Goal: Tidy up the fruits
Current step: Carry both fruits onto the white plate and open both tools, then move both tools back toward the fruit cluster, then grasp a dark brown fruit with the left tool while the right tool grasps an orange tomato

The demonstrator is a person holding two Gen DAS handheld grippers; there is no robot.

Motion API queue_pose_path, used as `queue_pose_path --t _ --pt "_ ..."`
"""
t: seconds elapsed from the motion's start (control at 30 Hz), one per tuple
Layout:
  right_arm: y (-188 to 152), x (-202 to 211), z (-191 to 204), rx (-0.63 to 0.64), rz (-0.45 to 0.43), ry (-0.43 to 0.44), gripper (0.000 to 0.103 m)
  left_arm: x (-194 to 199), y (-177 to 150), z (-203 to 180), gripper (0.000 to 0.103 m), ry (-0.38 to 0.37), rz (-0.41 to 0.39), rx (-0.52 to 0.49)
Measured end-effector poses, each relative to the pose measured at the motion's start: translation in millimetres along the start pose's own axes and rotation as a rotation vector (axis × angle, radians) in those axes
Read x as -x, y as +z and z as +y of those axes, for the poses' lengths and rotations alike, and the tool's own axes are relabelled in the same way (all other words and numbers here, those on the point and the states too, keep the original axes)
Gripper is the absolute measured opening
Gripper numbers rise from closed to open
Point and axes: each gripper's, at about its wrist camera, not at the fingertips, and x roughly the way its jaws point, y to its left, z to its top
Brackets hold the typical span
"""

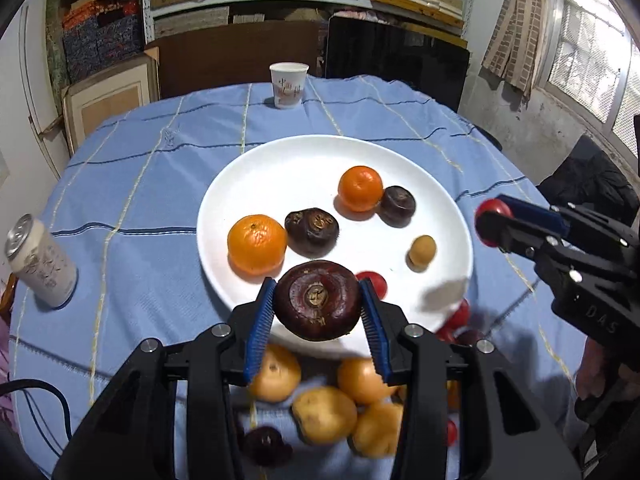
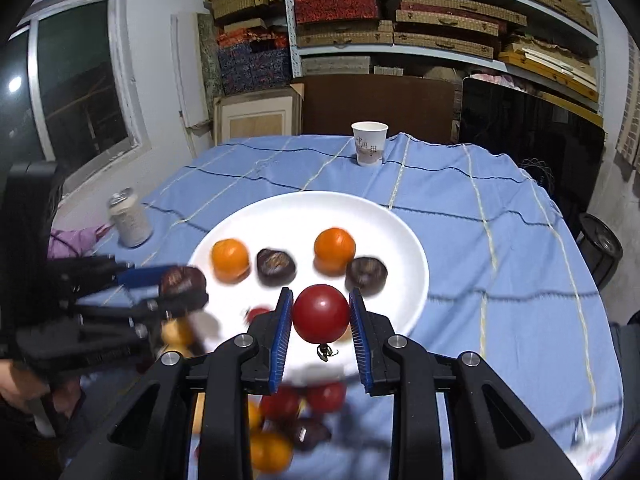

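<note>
2 grippers: both are raised over the near rim of the white plate (image 1: 280, 160), each tilted down and forward with a fruit in it.
Left gripper (image 1: 318, 304): its blue ribbed pads pinch a dark maroon water chestnut (image 1: 318, 300) from both sides, stem scar facing the camera, held clear above the plate's near edge.
Left gripper from the right wrist view: it comes in from the left edge, blurred, carried by a hand (image 2: 16, 380) at the lower left corner.
Right gripper (image 2: 321, 316): its pads are pressed onto a red cherry tomato (image 2: 321, 312), whose dried stem hangs below it.
Right gripper from the left wrist view: it reaches in from the right side, its tips beside the plate's right rim with the tomato between them.
Plate contents: 2 oranges (image 1: 257, 243) (image 1: 360, 188), 2 dark water chestnuts (image 1: 312, 231) (image 1: 397, 204), 1 small tan fruit (image 1: 422, 252) and 1 red tomato (image 1: 374, 282) near the front rim.
Loose pile: blurred yellow-orange, red and dark fruits (image 1: 324, 414) lie on the blue checked cloth (image 1: 140, 200) of the desk, just in front of the plate and below both grippers.
Other items: a paper cup (image 1: 289, 85) stands at the far edge of the desk; a drink can (image 1: 40, 264) stands well to the left of the plate.
</note>
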Motion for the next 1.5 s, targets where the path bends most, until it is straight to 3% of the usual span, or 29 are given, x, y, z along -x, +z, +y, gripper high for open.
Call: queue_pose_path --t 0.17,0.23,0.27,0.33,0.53,0.63,0.83,1.03,1.17,1.33,1.5 --pt "17 -43 -8 -0.056 0.046 0.045 0.03 -27 11 -4 0.043 0.039 0.028 -0.018" --pt "21 -50 -8 -0.072 0.045 0.041 0.061 -28 14 -4 0.061 0.045 0.023 -0.009" --pt "22 -47 -8 -0.076 0.024 0.026 0.064 -27 14 -4 0.068 0.053 0.015 -0.003" --pt "21 -40 -5 -0.063 0.004 0.031 0.064 -19 14 -1 0.082 0.065 -0.015 0.007" --pt "10 -6 -4 -0.044 -0.027 0.013 0.064 18 -1 10 0.085 0.055 -0.057 0.036" --pt "-6 17 -1 -0.037 -0.036 0.025 0.064 38 -17 12 0.094 0.049 -0.077 0.034" --pt "-64 45 15 -0.022 -0.003 0.04 0.064 67 -70 16 0.096 0.027 -0.089 0.047" --pt "-108 47 30 -0.035 0.024 0.026 0.064 50 -120 16 0.097 0.041 -0.023 0.034" --pt "-115 39 36 -0.044 0.055 0.023 0.064 49 -130 24 0.097 0.045 -0.03 0.068" --pt "-115 27 43 -0.047 0.101 0.036 0.05 50 -128 30 0.097 0.052 -0.046 0.098" --pt "-109 15 40 -0.105 0.136 0.031 0.05 50 -127 30 0.097 0.058 -0.05 0.102"
